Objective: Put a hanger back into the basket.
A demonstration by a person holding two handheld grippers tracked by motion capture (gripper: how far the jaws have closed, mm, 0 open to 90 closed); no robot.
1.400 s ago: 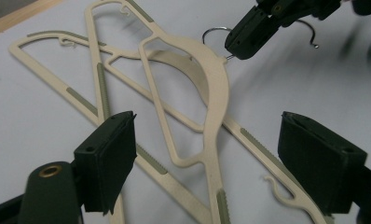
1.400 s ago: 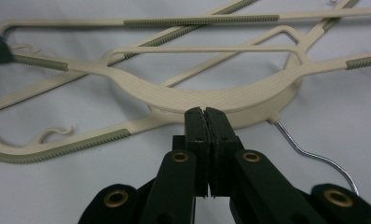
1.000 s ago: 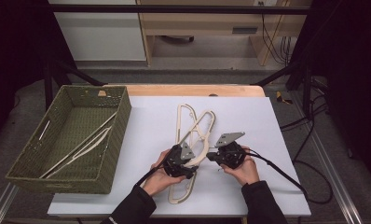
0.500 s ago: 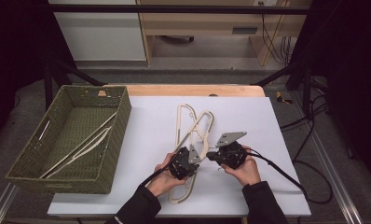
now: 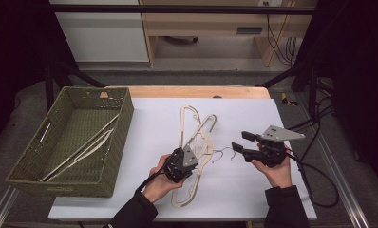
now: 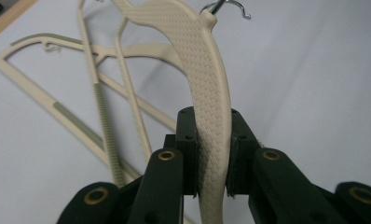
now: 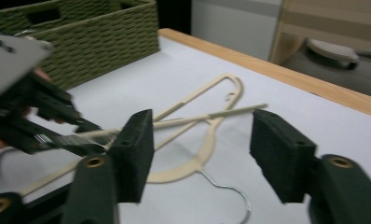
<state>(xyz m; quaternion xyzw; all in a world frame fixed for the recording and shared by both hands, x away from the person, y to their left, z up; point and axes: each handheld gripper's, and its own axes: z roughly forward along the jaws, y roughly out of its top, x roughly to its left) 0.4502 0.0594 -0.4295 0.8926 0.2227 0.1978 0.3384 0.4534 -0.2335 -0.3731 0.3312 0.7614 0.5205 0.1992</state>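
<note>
Left gripper view: left hand-held gripper [image 6: 211, 154] clamps hanger [image 6: 207, 93]; high view: right hand-held gripper [image 5: 241, 140] apart, empty.

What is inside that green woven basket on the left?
In the green woven basket, a few cream hangers lie slantwise on the bottom. Its near wall hides the near corner, so their lower ends and exact number cannot be made out.

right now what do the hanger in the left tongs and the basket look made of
Hanger: cream, matte, probably moulded plastic, given its embossed scale-like texture; its hook looks like shiny metal wire. Basket: olive green woven strands, perhaps paper cord or wicker.
</note>
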